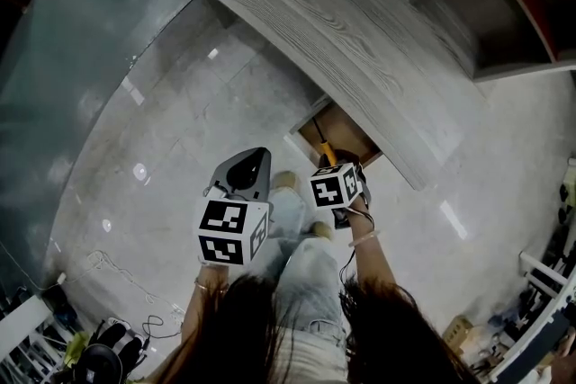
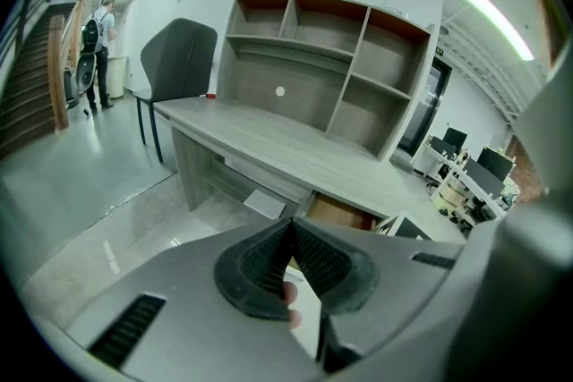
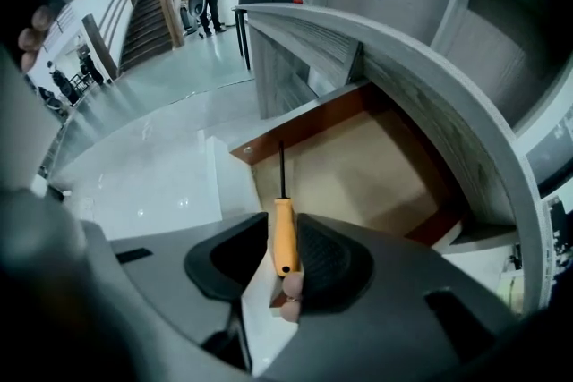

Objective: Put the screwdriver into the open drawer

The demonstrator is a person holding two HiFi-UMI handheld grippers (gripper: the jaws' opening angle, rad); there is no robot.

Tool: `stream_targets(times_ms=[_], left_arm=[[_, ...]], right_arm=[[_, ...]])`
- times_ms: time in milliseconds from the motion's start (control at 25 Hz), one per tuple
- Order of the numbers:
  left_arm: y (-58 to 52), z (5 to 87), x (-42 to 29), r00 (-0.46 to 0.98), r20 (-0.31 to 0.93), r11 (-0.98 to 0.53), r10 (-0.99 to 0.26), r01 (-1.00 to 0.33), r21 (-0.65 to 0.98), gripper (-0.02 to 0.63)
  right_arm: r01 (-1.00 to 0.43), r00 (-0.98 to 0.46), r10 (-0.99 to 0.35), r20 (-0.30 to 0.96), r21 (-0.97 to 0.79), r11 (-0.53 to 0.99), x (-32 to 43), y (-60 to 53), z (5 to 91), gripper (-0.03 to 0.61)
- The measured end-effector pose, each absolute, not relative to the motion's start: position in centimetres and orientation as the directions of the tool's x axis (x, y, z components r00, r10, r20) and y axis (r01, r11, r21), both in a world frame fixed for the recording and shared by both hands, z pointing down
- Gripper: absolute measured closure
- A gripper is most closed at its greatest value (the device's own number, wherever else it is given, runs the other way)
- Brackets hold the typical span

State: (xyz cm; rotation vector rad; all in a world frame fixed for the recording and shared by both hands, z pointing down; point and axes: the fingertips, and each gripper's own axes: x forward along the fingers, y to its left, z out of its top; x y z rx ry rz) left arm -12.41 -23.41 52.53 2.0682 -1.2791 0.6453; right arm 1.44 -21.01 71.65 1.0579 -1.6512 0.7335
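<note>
The screwdriver (image 3: pixel 285 239) has an orange handle and a thin black shaft. My right gripper (image 3: pixel 286 224) is shut on the handle, and the shaft points ahead over the front edge of the open drawer (image 3: pixel 358 165), whose pale brown inside is bare. In the head view the screwdriver (image 1: pixel 321 146) sticks out of the right gripper (image 1: pixel 328 165) just above the drawer (image 1: pixel 349 132), which stands open under the desk. My left gripper (image 1: pixel 252 165) hangs to the left over the floor. Its pads (image 2: pixel 269 259) meet at the tips, with nothing between them.
The grey wood-grain desk top (image 1: pixel 360 22) overhangs the drawer. A shelf hutch (image 2: pixel 322 58) stands on the desk and a dark chair (image 2: pixel 179 58) at its far end. A person (image 2: pixel 100 27) stands by the stairs far off. Cables (image 1: pixel 117 283) lie on the glossy floor.
</note>
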Motion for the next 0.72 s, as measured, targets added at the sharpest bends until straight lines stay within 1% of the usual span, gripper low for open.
stream_targets(times_ms=[720], left_arm=[[-19.5, 49.1, -10.7, 0.388, 0.655, -0.322, -0.648, -0.919, 0.226, 0.597]], right_arm=[[-0.905, -0.166, -0.376, 0.912, 0.011, 0.426, 2.1, -18.1, 66.6, 0.483]])
